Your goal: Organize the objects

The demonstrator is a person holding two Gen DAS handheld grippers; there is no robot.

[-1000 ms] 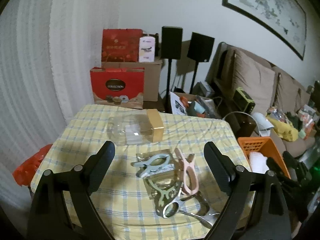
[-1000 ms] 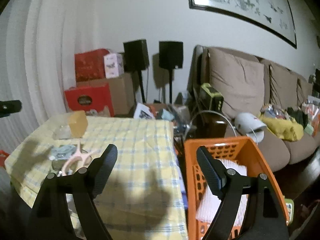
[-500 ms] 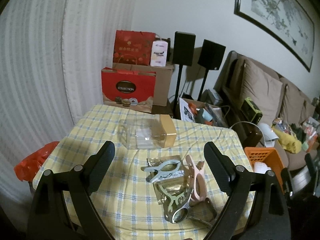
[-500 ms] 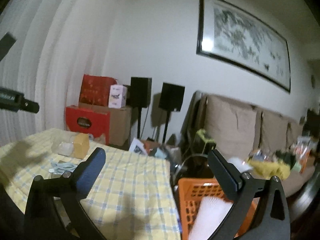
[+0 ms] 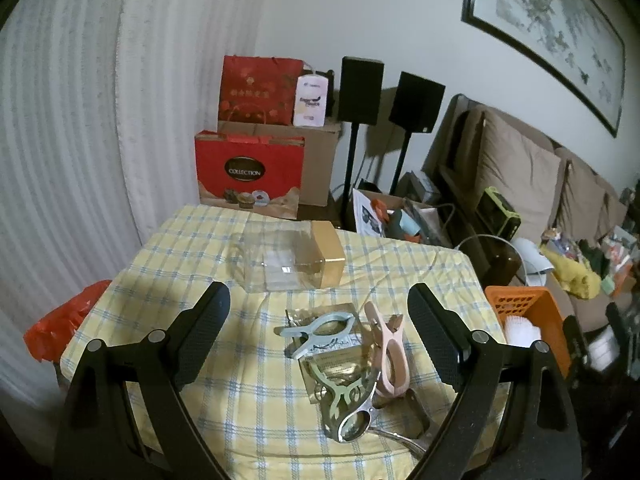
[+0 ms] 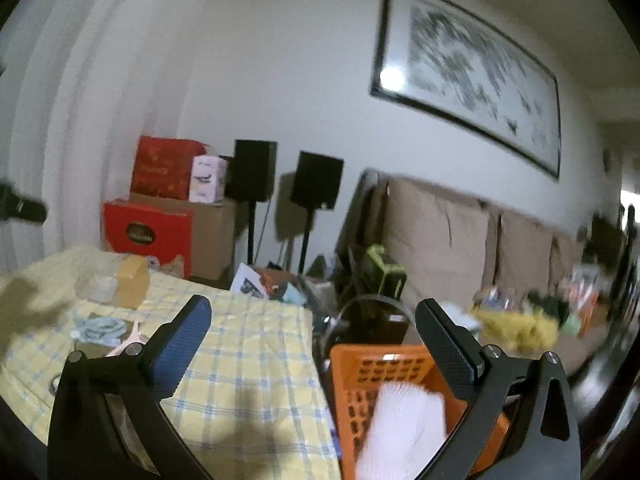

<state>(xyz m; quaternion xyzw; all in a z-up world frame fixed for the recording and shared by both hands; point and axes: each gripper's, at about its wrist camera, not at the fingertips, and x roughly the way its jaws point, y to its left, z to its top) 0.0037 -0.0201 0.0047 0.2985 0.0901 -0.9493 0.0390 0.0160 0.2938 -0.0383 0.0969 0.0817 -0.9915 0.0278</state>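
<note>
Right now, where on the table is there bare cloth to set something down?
Bare checked cloth lies left of the clip pile, below the clear box, and along the table's right edge beside the orange basket. It is crowded at the middle near edge: blue clip, pink clip, green clip, packets. Both grippers' fingers are empty.

Blue clip point(image 5: 318, 330), pink clip point(image 5: 389, 350), metal opener point(image 5: 348, 412) piled on checked cloth; white item in orange basket point(image 5: 520, 306)
</note>
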